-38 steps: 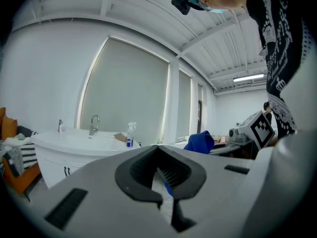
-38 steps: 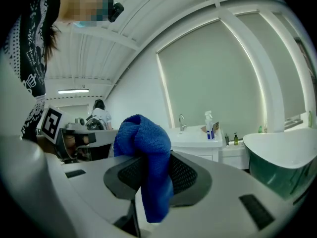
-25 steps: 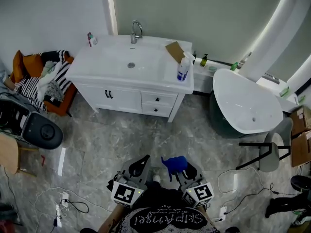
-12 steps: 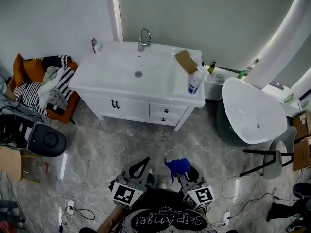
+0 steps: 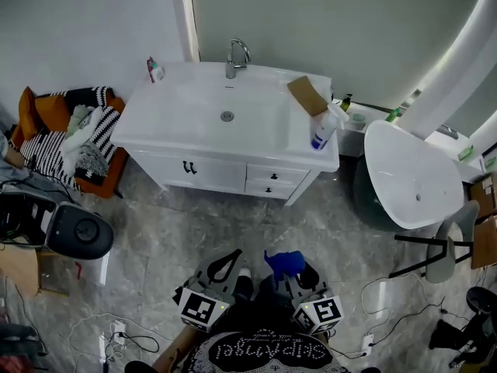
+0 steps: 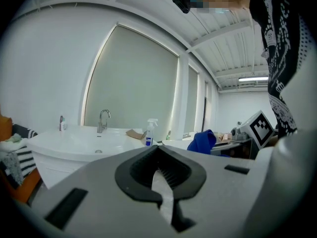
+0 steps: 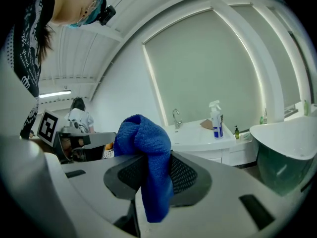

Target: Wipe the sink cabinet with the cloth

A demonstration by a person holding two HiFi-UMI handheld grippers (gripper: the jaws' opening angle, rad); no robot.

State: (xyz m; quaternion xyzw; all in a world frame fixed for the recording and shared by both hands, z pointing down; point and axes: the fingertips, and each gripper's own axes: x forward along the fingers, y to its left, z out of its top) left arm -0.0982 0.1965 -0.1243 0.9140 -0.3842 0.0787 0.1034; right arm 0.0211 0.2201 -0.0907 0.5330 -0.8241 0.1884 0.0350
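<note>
The white sink cabinet point(image 5: 233, 173) stands against the far wall, with a basin point(image 5: 225, 107), a chrome tap point(image 5: 237, 55) and dark drawer handles. A blue cloth point(image 5: 283, 262) bunches up between the jaws of my right gripper point(image 5: 289, 273), which is shut on it; the right gripper view shows the blue cloth point(image 7: 147, 152) hanging out of the pads. My left gripper point(image 5: 225, 264) is shut with nothing in it, and its jaws meet at the tips in the left gripper view point(image 6: 159, 148). Both grippers hover low at the frame's bottom, well short of the cabinet.
On the countertop stand a spray bottle point(image 5: 323, 130), a brown cardboard piece point(image 5: 307, 95) and a small tube point(image 5: 155, 70). A white bathtub point(image 5: 410, 176) and a stool point(image 5: 435, 249) are at the right. Clothes point(image 5: 74, 134) and a black appliance point(image 5: 74, 230) lie left. Cables point(image 5: 109, 332) trail on the marble floor.
The cabinet has slid lower and rightward in the head view, so the view has come closer to it. Both grippers keep their hold and place.
</note>
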